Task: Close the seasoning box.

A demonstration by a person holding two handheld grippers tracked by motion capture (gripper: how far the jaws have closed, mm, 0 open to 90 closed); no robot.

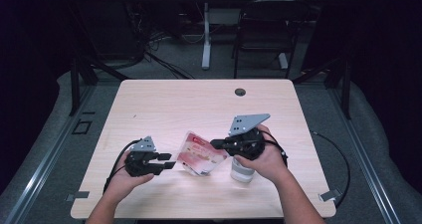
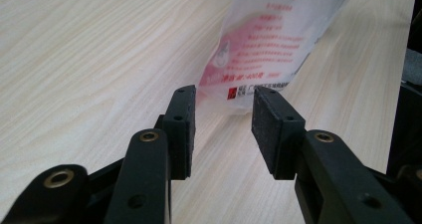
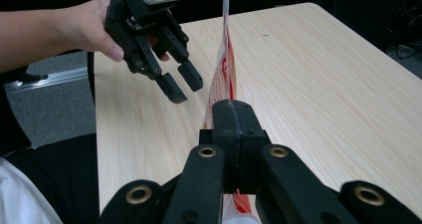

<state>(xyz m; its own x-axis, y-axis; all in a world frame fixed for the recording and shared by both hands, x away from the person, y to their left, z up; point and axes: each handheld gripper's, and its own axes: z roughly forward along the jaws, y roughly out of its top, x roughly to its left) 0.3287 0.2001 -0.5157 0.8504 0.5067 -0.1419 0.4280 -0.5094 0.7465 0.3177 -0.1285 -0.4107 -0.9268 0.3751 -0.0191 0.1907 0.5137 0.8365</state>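
One pink-and-white printed pouch (image 1: 200,155) pinched by right gripper (image 1: 215,144); left gripper (image 1: 169,161) spread, apart.

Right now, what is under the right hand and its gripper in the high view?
A white cylindrical container stands on the table beneath the right hand. Its top is covered by the hand. The right gripper clamps the pink pouch.

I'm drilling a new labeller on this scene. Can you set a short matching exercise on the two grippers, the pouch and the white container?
Things:
1. left gripper
2. right gripper
3. pink and white pouch
4. white container

States:
A. stands on the table under the right hand
B. held up on edge
C. open, holding nothing
D. shut on the pouch

Pairs: 1-C, 2-D, 3-B, 4-A
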